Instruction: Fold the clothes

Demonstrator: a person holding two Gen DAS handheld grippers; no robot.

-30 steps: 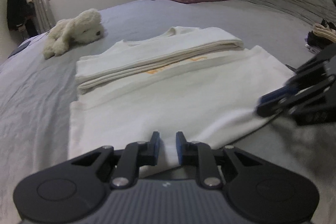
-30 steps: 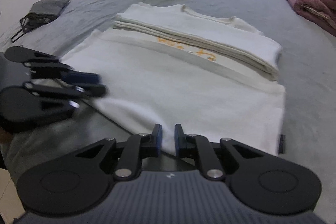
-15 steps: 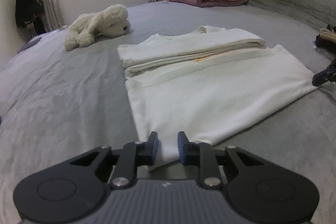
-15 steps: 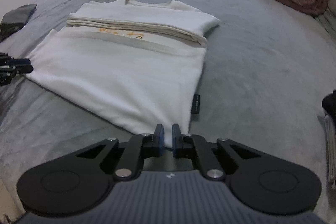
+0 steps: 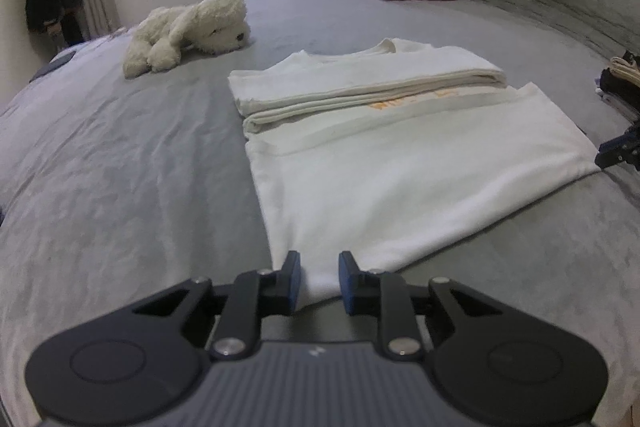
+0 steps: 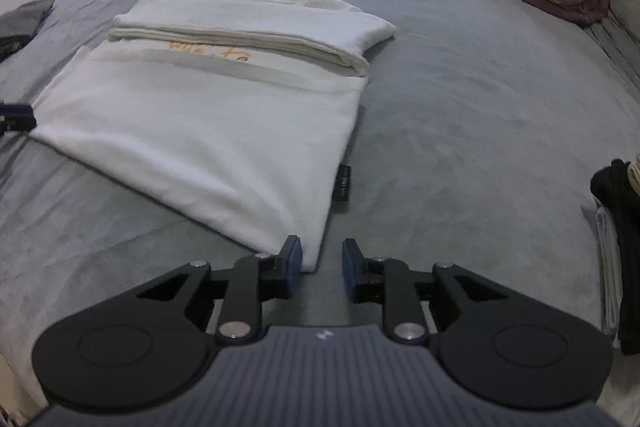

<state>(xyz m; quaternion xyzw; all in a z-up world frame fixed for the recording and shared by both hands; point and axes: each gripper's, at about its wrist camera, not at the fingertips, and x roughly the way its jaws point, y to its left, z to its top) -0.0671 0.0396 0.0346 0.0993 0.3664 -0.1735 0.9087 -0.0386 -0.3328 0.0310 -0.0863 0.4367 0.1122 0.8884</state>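
Both claws, left [image 5: 319, 277] and right [image 6: 321, 265], now parted, empty at near hem corners of shirt [image 5: 400, 179]; jaws wider than half a second ago, likely readying hem pinch.

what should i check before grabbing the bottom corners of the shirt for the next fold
1. Left gripper open: ok, jaws apart.
2. Right gripper open: ok, jaws apart.
3. Left corner between the fingers: ok, the white shirt hem lies in the gap.
4. Right corner between the fingers: not ok, the corner sits by the left finger, mostly bare bed in the gap.
5. Earlier folds holding: ok, the sleeve folds lie flat across the chest.
6. Fold path clear: ok, the plush dog and the black tag lie off the shirt.
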